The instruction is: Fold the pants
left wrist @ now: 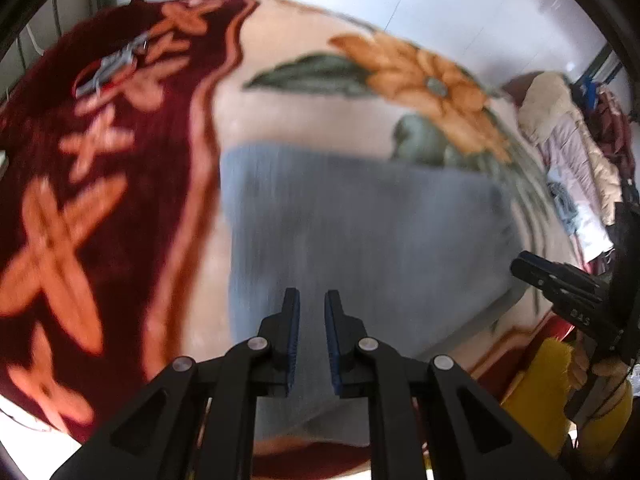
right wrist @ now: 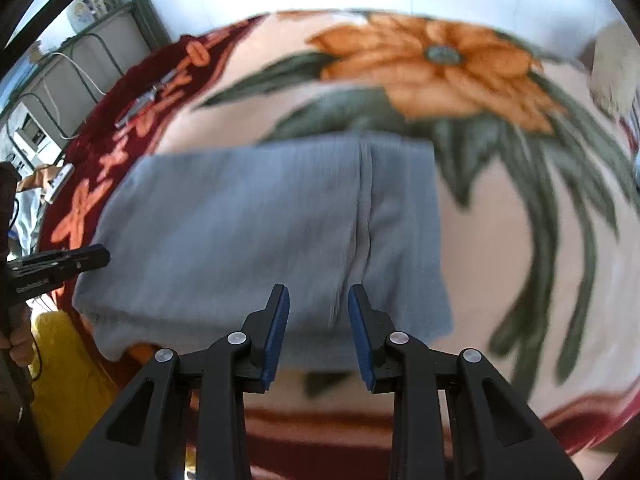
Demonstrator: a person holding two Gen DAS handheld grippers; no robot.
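The grey pants (left wrist: 360, 232) lie folded into a flat rectangle on a floral blanket (left wrist: 304, 116). In the right wrist view the pants (right wrist: 248, 232) show a seam running down their right part. My left gripper (left wrist: 312, 300) hovers above the near edge of the pants, jaws slightly apart with nothing between them. My right gripper (right wrist: 319, 294) hovers above the near edge too, jaws open and empty. The right gripper shows at the right edge of the left wrist view (left wrist: 560, 284). The left gripper shows at the left edge of the right wrist view (right wrist: 64, 260). Both views are motion-blurred.
The blanket has a dark red border (left wrist: 132, 184) and an orange flower (right wrist: 436, 60). A small grey and red object (left wrist: 108, 68) lies on the border. Piled clothes (left wrist: 568, 144) sit at the far right. A yellow thing (left wrist: 548, 396) is beside the bed. A metal rack (right wrist: 80, 64) stands behind.
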